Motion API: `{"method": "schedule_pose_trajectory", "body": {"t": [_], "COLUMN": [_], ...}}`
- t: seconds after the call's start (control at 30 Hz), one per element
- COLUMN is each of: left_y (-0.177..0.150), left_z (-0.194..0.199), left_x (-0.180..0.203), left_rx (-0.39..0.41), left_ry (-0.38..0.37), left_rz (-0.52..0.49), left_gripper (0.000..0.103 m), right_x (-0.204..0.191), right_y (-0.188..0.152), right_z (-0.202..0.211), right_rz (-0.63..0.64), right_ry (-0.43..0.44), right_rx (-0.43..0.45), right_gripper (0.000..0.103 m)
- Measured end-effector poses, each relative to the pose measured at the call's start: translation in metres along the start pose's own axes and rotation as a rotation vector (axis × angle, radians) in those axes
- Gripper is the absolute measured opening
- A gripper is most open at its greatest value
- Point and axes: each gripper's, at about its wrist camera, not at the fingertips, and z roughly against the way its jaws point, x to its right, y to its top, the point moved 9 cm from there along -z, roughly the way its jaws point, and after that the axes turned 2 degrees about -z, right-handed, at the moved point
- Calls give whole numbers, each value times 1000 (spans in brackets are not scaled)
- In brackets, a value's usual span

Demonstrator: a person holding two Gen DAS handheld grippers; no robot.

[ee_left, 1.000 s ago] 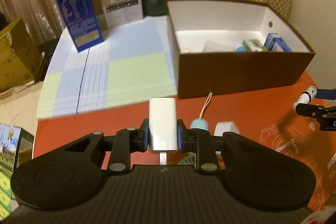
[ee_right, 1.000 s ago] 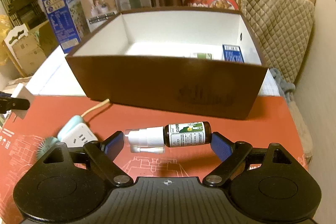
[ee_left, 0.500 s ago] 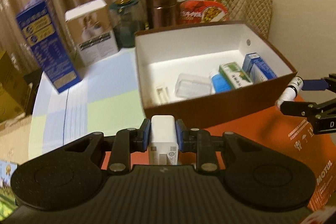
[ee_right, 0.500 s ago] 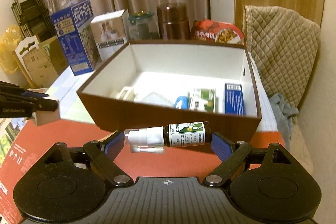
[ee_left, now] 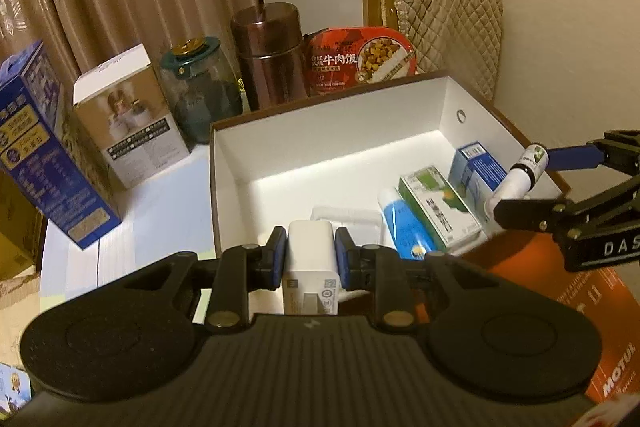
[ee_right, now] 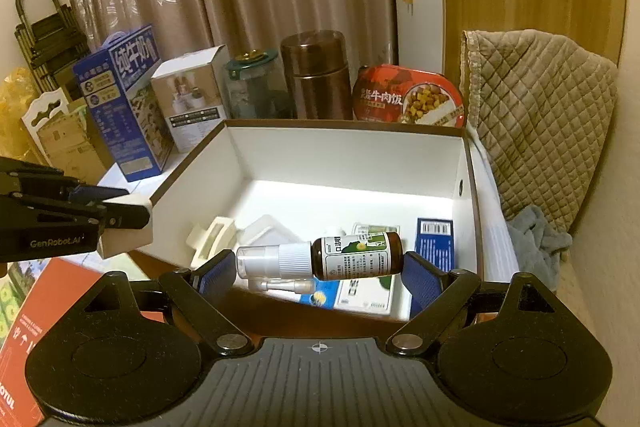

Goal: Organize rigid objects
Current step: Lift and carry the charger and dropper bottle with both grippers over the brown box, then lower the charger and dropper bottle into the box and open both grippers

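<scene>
My left gripper [ee_left: 310, 259] is shut on a white charger block [ee_left: 311, 269] and holds it above the near left rim of the brown box [ee_left: 328, 147]. My right gripper [ee_right: 316, 269] is shut on a brown spray bottle [ee_right: 340, 257] with a white nozzle, held sideways above the box's near edge. The box [ee_right: 192, 183] has white walls and holds a blue carton [ee_right: 435, 239], a green-and-white carton [ee_left: 438, 213], a blue tube [ee_left: 402, 227], a clear plastic case [ee_right: 268, 233] and a white clip [ee_right: 212, 239]. Each gripper shows in the other view: the right one [ee_left: 516, 183], the left one [ee_right: 128, 223].
Behind the box stand a blue milk carton [ee_left: 44, 155], a white product box [ee_left: 128, 115], a glass jar [ee_left: 200, 91], a brown canister [ee_left: 272, 55] and a red meal tub [ee_left: 360, 59]. A quilted chair [ee_right: 540, 115] is at the right. A red carton [ee_left: 580, 291] lies under the grippers.
Both grippers have risen and moved forward with their objects, from in front of the box over the red carton to above the box's near rim. The box's inside now shows.
</scene>
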Motion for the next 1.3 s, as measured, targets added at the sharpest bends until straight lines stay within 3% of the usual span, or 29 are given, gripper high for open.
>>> {"method": "schedule_pose_trajectory", "body": {"t": [0.87, 1.3], "left_y": [50, 51], "left_z": [-153, -195], "left_x": [-29, -34], "left_rx": [-116, -166], "left_ry": [31, 37], "left_rz": [-22, -18], "left_gripper": [22, 22], "right_x": [46, 54], "right_y": [49, 48], "right_z": [-145, -185], "right_rz": [-21, -48], "right_ry": [-48, -77], "right_rx": [-115, -159], "right_gripper": [86, 86]}}
